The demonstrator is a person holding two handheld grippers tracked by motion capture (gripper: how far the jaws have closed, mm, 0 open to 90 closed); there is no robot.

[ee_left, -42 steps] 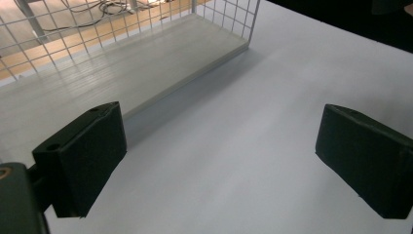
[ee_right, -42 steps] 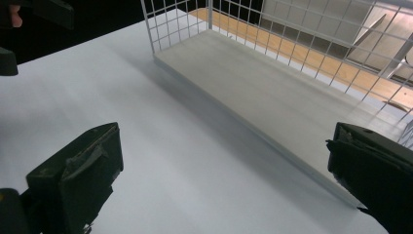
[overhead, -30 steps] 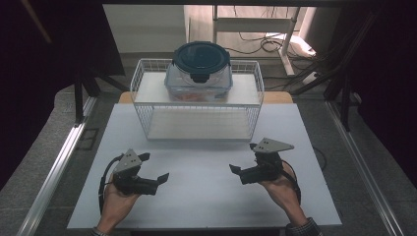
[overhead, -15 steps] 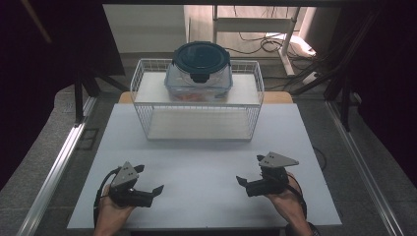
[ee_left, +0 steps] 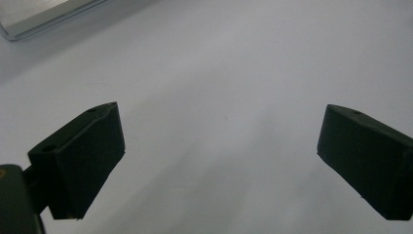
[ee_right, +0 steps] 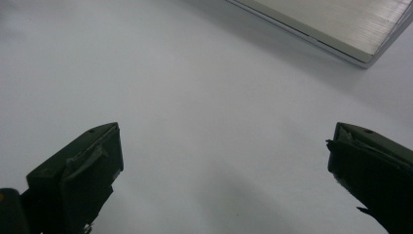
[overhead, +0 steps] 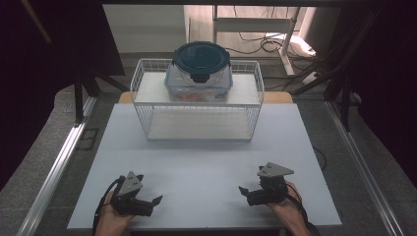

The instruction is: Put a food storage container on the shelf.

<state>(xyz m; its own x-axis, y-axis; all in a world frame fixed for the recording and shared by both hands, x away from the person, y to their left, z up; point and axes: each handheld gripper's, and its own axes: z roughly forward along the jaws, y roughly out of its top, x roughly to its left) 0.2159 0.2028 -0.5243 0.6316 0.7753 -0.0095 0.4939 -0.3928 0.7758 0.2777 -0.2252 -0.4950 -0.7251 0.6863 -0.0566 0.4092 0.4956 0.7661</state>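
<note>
Pulling both grippers back to the near table edge | left gripper (overhead: 150, 202) and right gripper (overhead: 247, 193) wide open, empty | we judge work finished: container (overhead: 199, 73) sits on basket (overhead: 255, 105), well apart.

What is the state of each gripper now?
Left gripper: open, holding nothing.
Right gripper: open, holding nothing.

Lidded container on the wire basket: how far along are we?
Nothing looks done or in hand yet. The lidded container sits on top of the wire basket with its dark lid clipped on, untouched. The left hand-held gripper and the right hand-held gripper both rest open and empty at the near edge of the white table, far from the basket. Reaching and grasping the container all seem left.
</note>
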